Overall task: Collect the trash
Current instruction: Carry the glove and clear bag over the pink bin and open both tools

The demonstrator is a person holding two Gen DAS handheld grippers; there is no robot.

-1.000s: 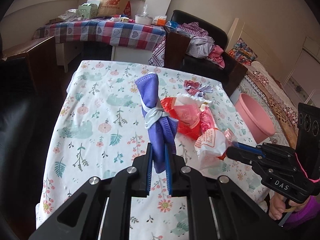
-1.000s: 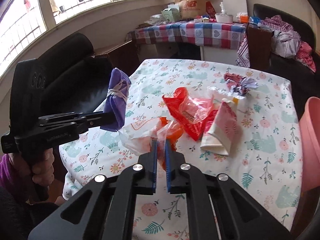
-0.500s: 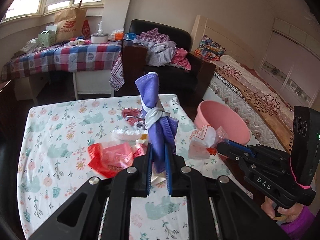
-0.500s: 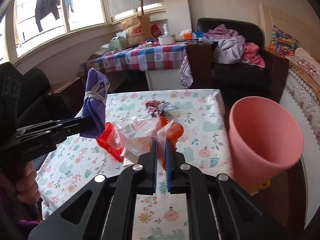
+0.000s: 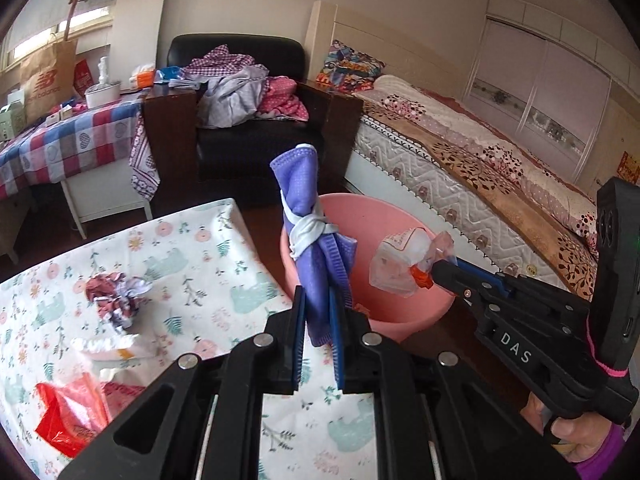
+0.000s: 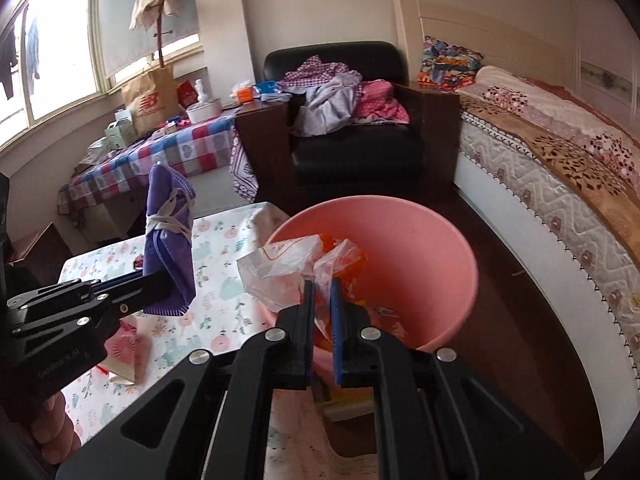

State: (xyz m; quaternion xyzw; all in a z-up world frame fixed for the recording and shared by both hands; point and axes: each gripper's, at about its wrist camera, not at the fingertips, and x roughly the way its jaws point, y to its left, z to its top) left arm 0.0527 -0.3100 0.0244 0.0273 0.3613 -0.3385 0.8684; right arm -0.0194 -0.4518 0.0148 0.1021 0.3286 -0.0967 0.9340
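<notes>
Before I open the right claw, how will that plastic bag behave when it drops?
The plastic bag looks thin and crumpled, so probably light and floppy. It may flutter rather than fall straight. It hangs over the pink bin, so it likely lands inside, though film can cling to the right claw.

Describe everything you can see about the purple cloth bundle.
The purple cloth bundle is a rolled, woven-looking cloth, tied around its middle with a knotted white strip. It stands roughly upright, its lower end pinched in the shut left gripper, and seen in front of the pink bin beside the floral table.
</notes>
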